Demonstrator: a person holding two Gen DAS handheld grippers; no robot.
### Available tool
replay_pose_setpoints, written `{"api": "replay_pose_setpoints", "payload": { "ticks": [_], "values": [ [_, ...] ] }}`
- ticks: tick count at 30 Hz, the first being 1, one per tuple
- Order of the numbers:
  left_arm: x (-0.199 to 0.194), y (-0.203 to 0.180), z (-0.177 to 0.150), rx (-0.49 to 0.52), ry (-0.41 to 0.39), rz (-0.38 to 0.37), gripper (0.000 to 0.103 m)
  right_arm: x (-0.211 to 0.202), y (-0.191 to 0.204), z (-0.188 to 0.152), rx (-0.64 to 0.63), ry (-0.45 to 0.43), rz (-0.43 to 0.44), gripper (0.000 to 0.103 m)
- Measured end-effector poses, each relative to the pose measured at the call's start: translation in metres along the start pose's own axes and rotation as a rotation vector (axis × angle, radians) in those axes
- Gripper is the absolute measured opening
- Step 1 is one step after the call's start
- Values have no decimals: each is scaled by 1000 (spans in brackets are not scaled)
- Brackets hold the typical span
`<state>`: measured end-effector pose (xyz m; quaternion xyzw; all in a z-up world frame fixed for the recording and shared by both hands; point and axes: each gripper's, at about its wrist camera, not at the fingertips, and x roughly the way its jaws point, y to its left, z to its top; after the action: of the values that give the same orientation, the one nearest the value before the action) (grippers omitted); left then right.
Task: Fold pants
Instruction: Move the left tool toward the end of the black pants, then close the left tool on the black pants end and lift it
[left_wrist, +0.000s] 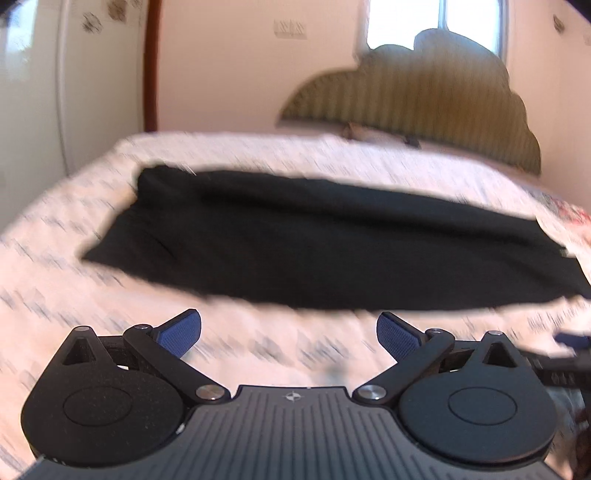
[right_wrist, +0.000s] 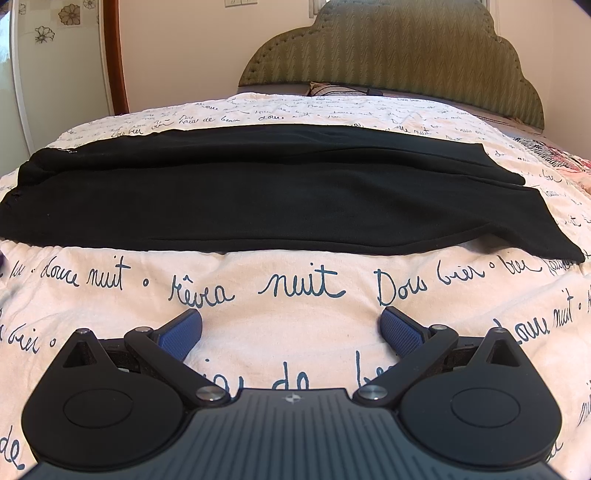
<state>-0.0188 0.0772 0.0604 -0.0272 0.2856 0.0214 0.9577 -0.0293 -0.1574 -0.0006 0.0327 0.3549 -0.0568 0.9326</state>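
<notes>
Black pants (right_wrist: 266, 192) lie flat across the bed, folded lengthwise with one leg over the other, the waist end at the left and the leg ends at the right. In the blurred left wrist view the same pants (left_wrist: 314, 243) stretch across the middle. My left gripper (left_wrist: 289, 334) is open above the bedspread, short of the near edge of the pants and holding nothing. My right gripper (right_wrist: 291, 332) is open too, hovering over the printed sheet in front of the pants. Part of the right gripper (left_wrist: 569, 350) shows at the right edge of the left wrist view.
The bed carries a pale bedspread (right_wrist: 295, 288) printed with dark handwriting. A green padded headboard (right_wrist: 406, 51) stands behind. A pillow (right_wrist: 332, 88) lies at its foot. A white wardrobe door (right_wrist: 55, 74) and wooden frame are at the left, a window (left_wrist: 436, 22) behind.
</notes>
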Motion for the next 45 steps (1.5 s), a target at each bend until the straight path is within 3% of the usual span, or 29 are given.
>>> {"api": "replay_pose_setpoints", "payload": {
  "ticks": [5, 8, 14, 19, 22, 26, 29, 30, 31, 33, 37, 39, 45],
  "values": [
    [19, 72, 67, -71, -51, 16, 103, -2, 2, 2, 0, 0, 1, 103],
    [49, 117, 113, -147, -38, -31, 103, -2, 1, 2, 1, -1, 1, 103],
    [149, 206, 178, -305, 80, -133, 102, 0, 1, 4, 0, 2, 1, 103],
    [237, 264, 191, -518, 204, -241, 102, 0, -1, 3, 3, 3, 4, 103],
    [277, 278, 189, -604, 277, -310, 102, 1, -1, 3, 5, 4, 6, 103],
    [311, 280, 183, -647, 340, -392, 102, 2, -2, 3, 4, 5, 4, 103],
    [323, 273, 184, -605, 342, -395, 99, 2, -2, 3, 4, 5, 4, 103],
    [324, 270, 186, -578, 332, -386, 93, 2, -2, 3, 4, 5, 4, 103],
    [326, 267, 187, -547, 323, -375, 75, 2, -2, 3, 4, 5, 4, 103],
    [332, 259, 189, -480, 343, -335, 58, 2, -2, 3, 4, 5, 4, 103],
    [334, 247, 192, -382, 339, -304, 46, 2, -1, 3, 4, 5, 5, 103],
    [330, 241, 196, -348, 310, -302, 12, 2, -1, 3, 4, 5, 4, 103],
    [288, 213, 209, -165, 138, -316, 7, 3, -2, 6, 3, 9, 3, 103]
  ]
}}
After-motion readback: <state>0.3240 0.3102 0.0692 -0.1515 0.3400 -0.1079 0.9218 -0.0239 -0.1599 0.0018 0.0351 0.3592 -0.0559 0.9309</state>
